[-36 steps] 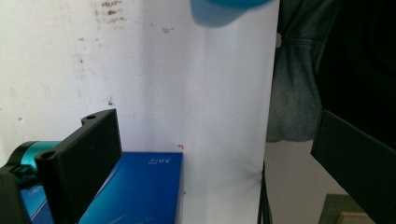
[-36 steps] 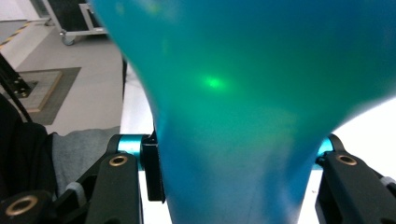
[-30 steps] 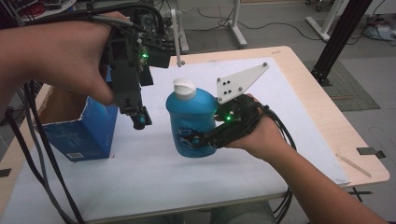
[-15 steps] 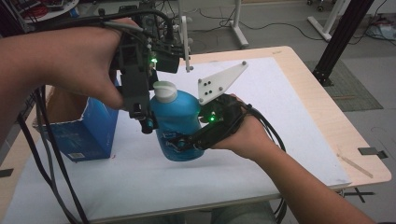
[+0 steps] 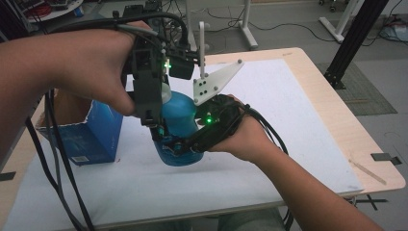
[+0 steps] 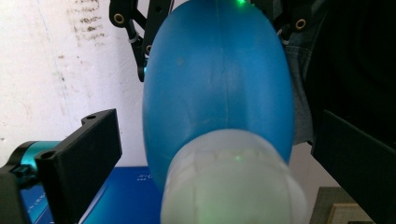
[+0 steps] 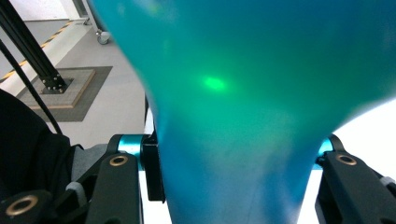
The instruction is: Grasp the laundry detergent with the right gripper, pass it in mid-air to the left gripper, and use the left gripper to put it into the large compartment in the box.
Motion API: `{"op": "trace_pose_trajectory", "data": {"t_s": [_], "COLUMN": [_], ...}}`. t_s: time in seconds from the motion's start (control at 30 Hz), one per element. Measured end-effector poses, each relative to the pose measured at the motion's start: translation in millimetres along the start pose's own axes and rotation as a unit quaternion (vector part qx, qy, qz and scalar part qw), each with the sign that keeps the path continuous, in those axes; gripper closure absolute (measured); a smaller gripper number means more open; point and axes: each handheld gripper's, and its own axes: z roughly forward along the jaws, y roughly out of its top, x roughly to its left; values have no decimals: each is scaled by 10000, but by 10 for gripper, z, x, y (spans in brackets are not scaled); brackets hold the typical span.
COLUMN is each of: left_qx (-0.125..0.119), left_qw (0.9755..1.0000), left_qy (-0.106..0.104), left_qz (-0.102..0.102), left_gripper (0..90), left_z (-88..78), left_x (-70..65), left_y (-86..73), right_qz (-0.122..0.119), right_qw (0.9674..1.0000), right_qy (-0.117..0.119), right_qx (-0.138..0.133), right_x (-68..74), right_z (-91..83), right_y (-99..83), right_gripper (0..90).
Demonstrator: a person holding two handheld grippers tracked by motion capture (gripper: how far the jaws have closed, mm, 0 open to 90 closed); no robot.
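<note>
Both tongs are on the blue bottle [image 5: 180,126], which stands on the white table cover [image 5: 288,144] just beside the open blue box [image 5: 91,132]: my right gripper [image 5: 185,144] is clenched around its lower body, while my left gripper [image 6: 210,154] hangs over its white cap [image 6: 233,182] with its jaws spread wide to either side, not touching. I judge the step to be uncapping, so next I must close on the cap and twist while my right holds firm.

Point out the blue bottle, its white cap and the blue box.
blue bottle [image 5: 180,120]: high view, on its body.
white cap [image 6: 233,182]: left gripper view, on the cap's side.
blue box [image 5: 98,134]: high view, on its front face.
</note>
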Motion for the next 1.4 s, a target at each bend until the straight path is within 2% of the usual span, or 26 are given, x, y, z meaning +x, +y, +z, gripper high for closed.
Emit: {"op": "trace_pose_trajectory", "data": {"t_s": [0.43,0.5,0.8,1.0,1.4], "left_qx": [122,128,167,146,164], "left_qw": [9998,9998,9995,9995,9995], "left_qy": [19,31,170,164,167], "left_qz": [-183,-152,-218,-212,-217], "left_gripper": [40,87,105,148,177], "left_z": [30,25,33,26,35], "left_x": [-2,3,19,28,44], "left_y": [42,43,53,60,85], "right_qz": [30,35,54,55,73], "right_qw": [10000,10000,10000,10000,9999], "right_qy": [36,40,41,33,30], "right_qx": [-48,-55,-66,-72,-91], "right_x": [-33,-33,-39,-42,-48], "right_z": [26,24,13,12,11], "right_y": [40,40,40,40,38], "right_gripper": [461,462,462,462,462]}}
